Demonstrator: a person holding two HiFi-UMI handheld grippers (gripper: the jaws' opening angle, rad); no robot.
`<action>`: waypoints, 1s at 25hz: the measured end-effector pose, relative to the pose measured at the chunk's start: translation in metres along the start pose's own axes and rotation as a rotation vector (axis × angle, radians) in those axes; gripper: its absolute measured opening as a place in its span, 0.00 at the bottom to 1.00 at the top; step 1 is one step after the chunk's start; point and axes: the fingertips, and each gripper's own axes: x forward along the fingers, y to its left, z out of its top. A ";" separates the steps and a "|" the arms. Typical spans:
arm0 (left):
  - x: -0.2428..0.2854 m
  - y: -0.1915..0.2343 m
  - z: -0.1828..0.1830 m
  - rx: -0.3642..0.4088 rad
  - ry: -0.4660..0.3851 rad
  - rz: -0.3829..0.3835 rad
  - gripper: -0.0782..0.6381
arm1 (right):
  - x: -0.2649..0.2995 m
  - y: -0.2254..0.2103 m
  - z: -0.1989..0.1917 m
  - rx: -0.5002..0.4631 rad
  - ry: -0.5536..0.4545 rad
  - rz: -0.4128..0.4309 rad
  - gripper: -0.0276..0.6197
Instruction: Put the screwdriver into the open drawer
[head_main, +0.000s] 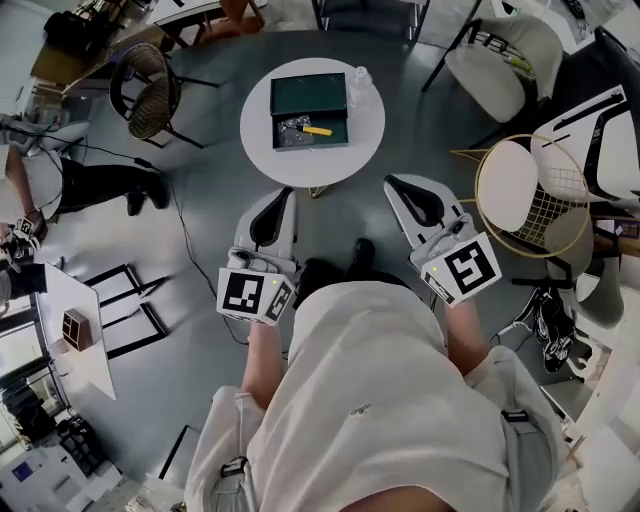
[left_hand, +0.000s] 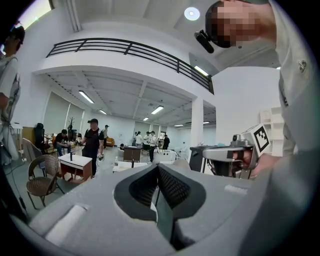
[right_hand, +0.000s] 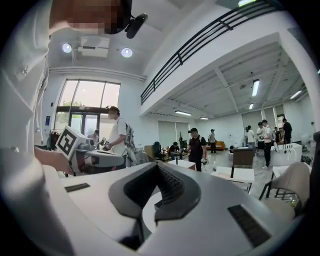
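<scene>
Drawer (head_main: 310, 97) dark green; screwdriver (head_main: 317, 130) yellow-handled; table (head_main: 262, 135) white; left claw (head_main: 289, 191), right claw (head_main: 390, 183) pale grey, black-white markers.

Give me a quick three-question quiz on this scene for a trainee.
1. True or false: the left claw is holding the screwdriver.
2. Pick one: on the round table stands A) a laptop, B) a dark drawer box, C) a kettle.
3. Fill in: the jaws of the left claw and the right claw are both ____, with nothing between them.

Key: 1 false, the screwdriver lies in the open drawer. 2 B. 3 shut.
</scene>
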 end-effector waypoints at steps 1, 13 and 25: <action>-0.002 0.001 0.001 0.001 -0.003 0.001 0.12 | 0.001 0.002 0.004 0.011 -0.012 0.010 0.05; -0.016 0.013 -0.002 -0.011 -0.001 0.019 0.12 | 0.008 0.007 0.009 0.091 -0.036 0.038 0.05; -0.030 0.015 -0.014 -0.026 0.016 0.026 0.12 | 0.007 0.022 0.001 0.095 -0.011 0.056 0.05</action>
